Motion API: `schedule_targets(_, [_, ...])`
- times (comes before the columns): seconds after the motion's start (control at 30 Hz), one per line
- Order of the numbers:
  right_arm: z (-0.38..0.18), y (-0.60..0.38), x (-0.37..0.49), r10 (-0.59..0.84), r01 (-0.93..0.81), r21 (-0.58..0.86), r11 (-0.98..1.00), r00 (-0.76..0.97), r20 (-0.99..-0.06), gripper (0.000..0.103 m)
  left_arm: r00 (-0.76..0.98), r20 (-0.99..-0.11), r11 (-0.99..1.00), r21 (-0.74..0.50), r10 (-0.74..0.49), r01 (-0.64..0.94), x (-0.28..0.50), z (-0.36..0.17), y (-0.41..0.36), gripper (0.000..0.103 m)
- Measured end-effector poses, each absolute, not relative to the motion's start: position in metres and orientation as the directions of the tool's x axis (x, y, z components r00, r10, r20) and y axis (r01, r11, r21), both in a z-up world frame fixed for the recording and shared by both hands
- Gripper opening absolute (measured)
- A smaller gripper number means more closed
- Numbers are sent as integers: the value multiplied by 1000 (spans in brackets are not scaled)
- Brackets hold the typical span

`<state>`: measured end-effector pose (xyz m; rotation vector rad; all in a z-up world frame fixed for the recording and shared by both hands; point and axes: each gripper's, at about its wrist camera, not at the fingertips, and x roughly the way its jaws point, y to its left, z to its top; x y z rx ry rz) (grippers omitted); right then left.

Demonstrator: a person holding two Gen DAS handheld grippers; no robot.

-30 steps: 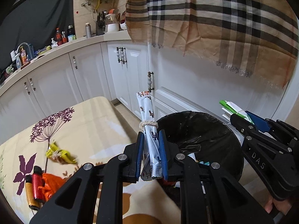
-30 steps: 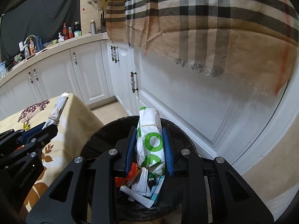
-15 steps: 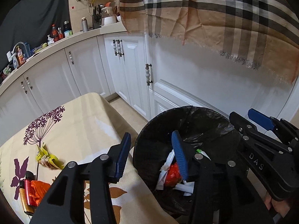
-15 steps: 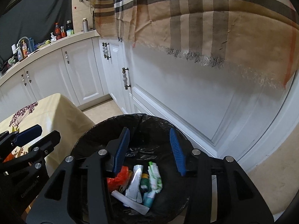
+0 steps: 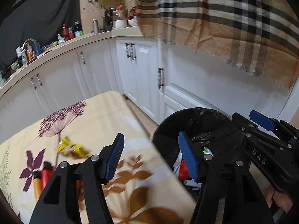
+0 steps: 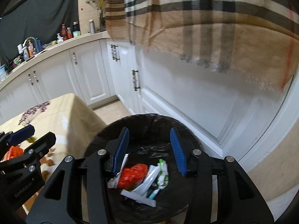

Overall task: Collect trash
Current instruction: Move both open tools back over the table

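Hand-held gripper (image 6: 149,149) over bin (image 6: 104,138) (trash (image 6: 132,173) visible)

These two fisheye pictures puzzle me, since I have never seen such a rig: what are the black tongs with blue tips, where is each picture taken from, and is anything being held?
There is no robot here. A person holds a hand-held gripper in each hand, and a camera on each one looks forward along its two blue-padded jaws.

The left wrist view shows the left gripper over the edge of a table with a flowered cloth. Its jaws are opening, with nothing between them. The right gripper hangs over a black-lined trash bin; its jaws stand apart and hold nothing either.

In the bin lie a red crumpled wrapper and white and green packets. Still on the table are a yellow wrapper and some blurred red and orange pieces. Behind stand white kitchen cabinets and a hanging plaid cloth.
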<state>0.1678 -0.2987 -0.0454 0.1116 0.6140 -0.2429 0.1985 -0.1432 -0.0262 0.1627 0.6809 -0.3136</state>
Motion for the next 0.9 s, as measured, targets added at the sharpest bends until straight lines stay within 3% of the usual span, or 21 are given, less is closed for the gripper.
schedule_targets(0.8, [-38, -104, 176, 123, -136, 25, 990, 783, -610, 46, 755, -648, 995, 47, 97, -87, 143, -25, 71, 60])
schedule_targets(0.9, [-39, -86, 177, 142, -168, 17, 986, 773, -619, 53, 743, -657, 991, 44, 126, -130, 139, -29, 93, 60])
